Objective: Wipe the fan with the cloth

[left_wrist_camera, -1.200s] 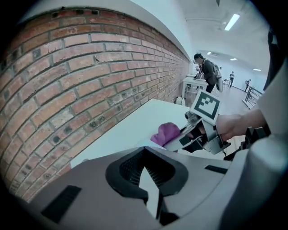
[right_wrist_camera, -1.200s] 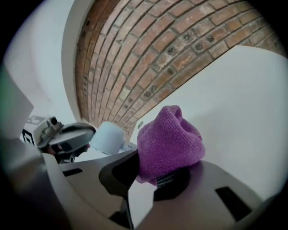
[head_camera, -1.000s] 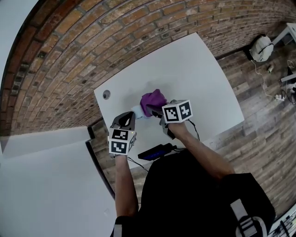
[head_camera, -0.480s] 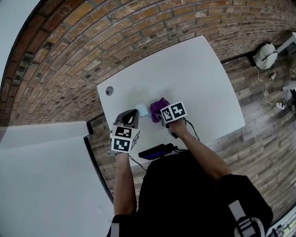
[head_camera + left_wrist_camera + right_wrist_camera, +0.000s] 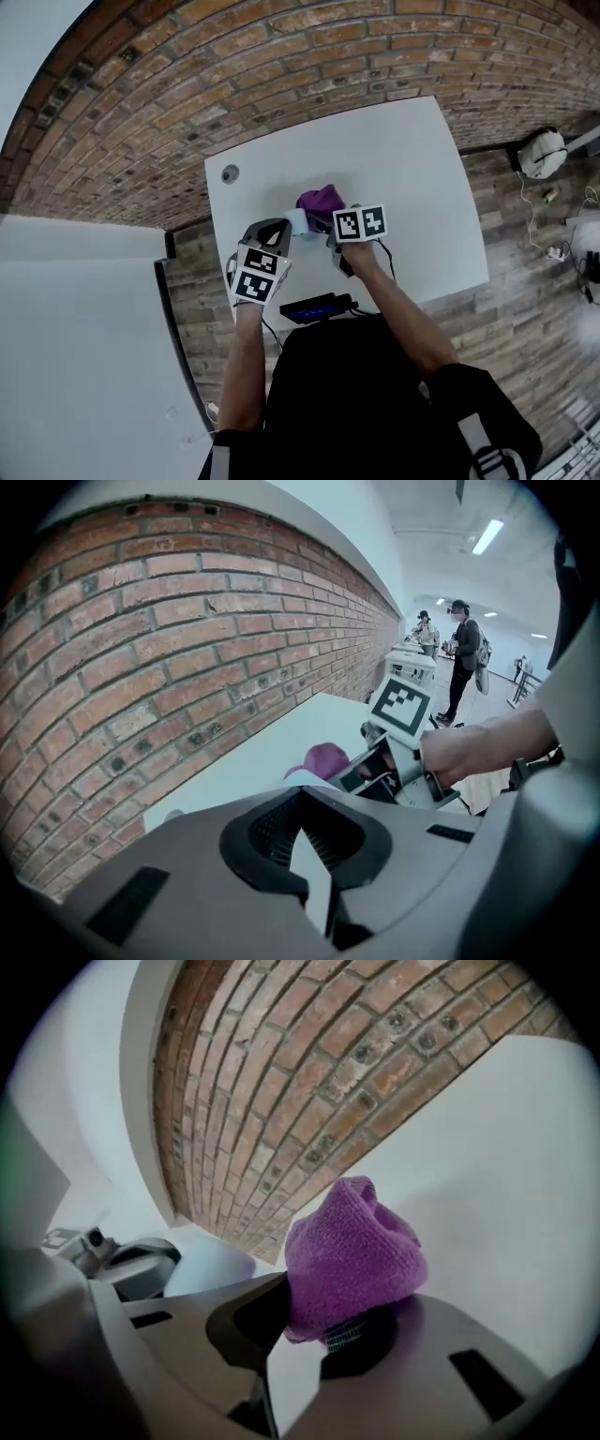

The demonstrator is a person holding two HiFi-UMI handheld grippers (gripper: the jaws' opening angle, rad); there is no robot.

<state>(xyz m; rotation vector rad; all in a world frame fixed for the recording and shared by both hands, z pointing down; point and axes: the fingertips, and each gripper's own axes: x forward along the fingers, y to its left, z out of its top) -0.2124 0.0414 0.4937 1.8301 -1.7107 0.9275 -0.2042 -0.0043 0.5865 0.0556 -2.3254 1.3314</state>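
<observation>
Wiping stage, cloth brought up to the work. The left gripper (image 5: 307,808) has its jaws drawn together, and the small pale-blue fan (image 5: 297,222) sits right at their tips, standing on the white table (image 5: 403,178). We cannot tell whether the tips pinch some thin part of it or merely brace it. The right gripper (image 5: 309,1330) is clamped on the purple cloth (image 5: 352,1251), which bunches up out of the jaws and bulges ahead of them in a soft wad. From the right gripper the fan lies ahead and off to its left, just beside the wad; contact between cloth and fan is not clear in any view. We judge the stroke itself is either just starting or about to start. The next move calls for carrying the wad leftward onto the fan's shell and rubbing with light pressure, with the left gripper holding the fan steady. A hard push risks tipping or sliding so light an item.
</observation>
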